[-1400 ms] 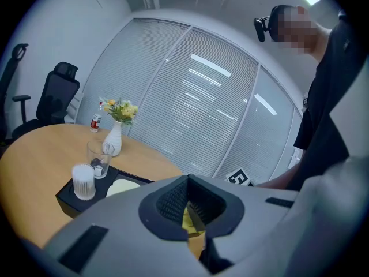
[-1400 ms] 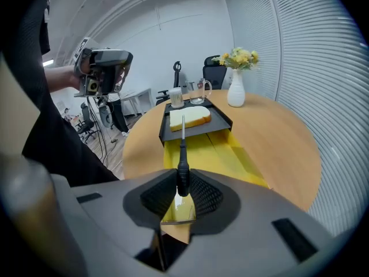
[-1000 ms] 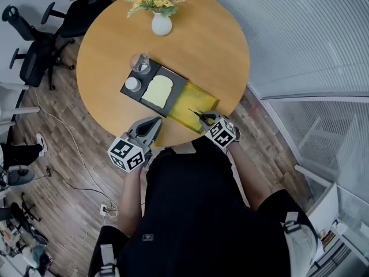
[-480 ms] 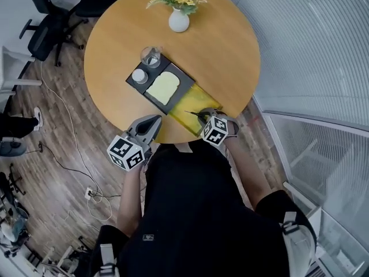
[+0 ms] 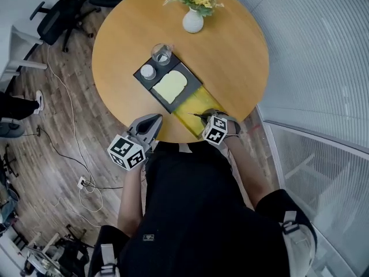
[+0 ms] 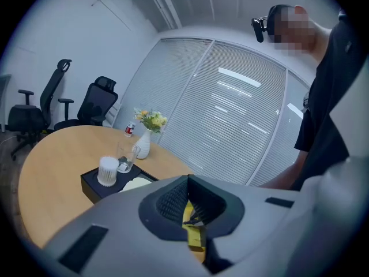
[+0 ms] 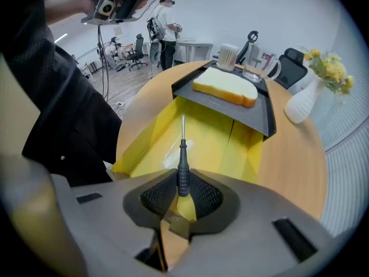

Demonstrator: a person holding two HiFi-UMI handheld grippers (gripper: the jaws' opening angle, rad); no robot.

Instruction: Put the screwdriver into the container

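My right gripper (image 5: 207, 119) (image 7: 182, 183) is shut on the black handle of a small screwdriver (image 7: 182, 165) (image 5: 200, 116). Its thin metal shaft points forward over the open yellow container (image 7: 203, 138) (image 5: 195, 106), above the container's near end at the table's front edge. The left gripper (image 5: 154, 120) (image 6: 188, 181) hangs at the table's near edge, left of the container. Its jaws are together with nothing between them, and a strip of the yellow container (image 6: 193, 231) shows below them.
A black tray (image 5: 193, 83) (image 7: 264, 112) touches the container's far side and holds a pale yellow bread-shaped block (image 5: 171, 86) (image 7: 226, 88), a white cup (image 5: 148, 71) and a glass (image 5: 162, 54). A white vase of flowers (image 5: 193, 20) (image 7: 302, 104) stands at the far side. Office chairs (image 5: 57, 13) stand on the floor to the left.
The head view has shifted, so the table sits further right in the picture. Both grippers keep much the same place at the table's near edge, the screwdriver still gripped.
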